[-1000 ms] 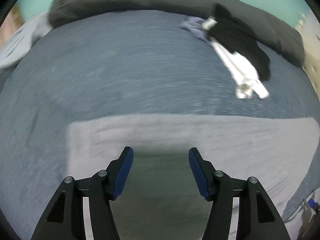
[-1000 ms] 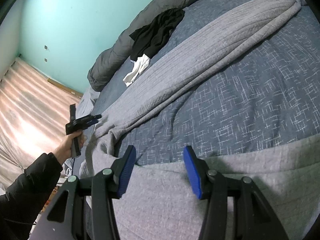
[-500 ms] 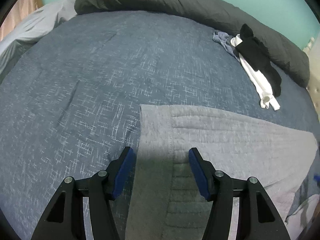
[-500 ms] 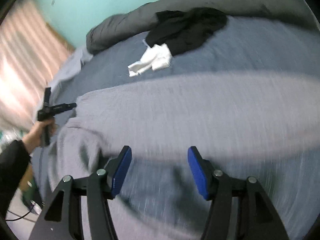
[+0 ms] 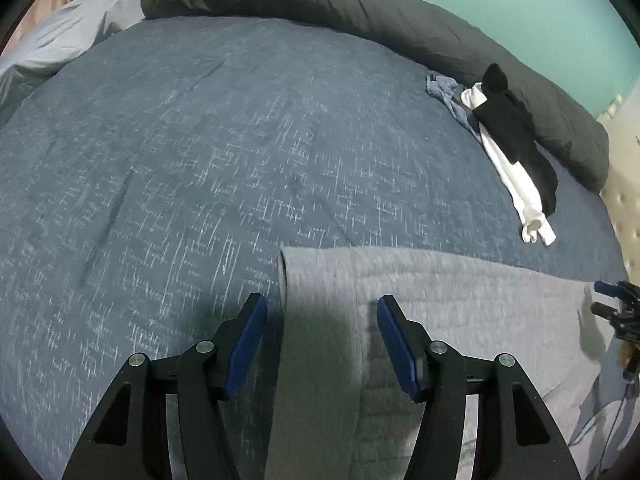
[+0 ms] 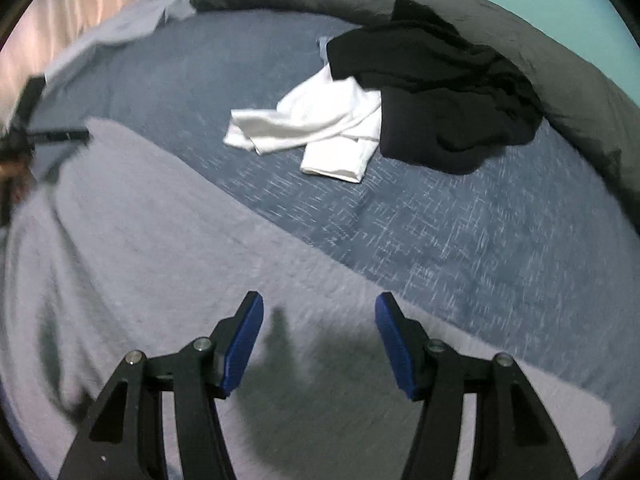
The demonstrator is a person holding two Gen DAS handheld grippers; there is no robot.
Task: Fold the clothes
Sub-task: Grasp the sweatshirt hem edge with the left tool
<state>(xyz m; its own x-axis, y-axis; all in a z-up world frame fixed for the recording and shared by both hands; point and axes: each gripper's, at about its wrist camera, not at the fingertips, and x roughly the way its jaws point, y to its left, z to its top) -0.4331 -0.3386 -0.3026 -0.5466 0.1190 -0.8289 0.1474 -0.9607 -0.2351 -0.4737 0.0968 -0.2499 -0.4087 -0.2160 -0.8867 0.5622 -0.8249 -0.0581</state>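
So the grey knit garment is stretched out in a long band across the near side of the bed, on the blue patterned bedspread. Looks like a sweater or ribbed knit of some sort, can't tell which from here.

The left gripper hovers over its squared-off end, jaws about half open, nothing between the pads. The right gripper is further along the same garment, jaws equally apart and empty too, just casting a shadow on the knit.

What I'd worry about:

- That fabric is thick and floppy. Pinch only the top layer and the one below stays behind, so the fold comes out lopsided.
- The end by the left gripper sits right on the bedspread, so a low grab could catch the bedspread as well and drag it along.
- If the two hands lift unevenly, the band will twist and the edges won't line up.
- The pile of black clothing and white clothing by the dark grey rolled duvet is well apart for now, but a big sweep that way could snag it.
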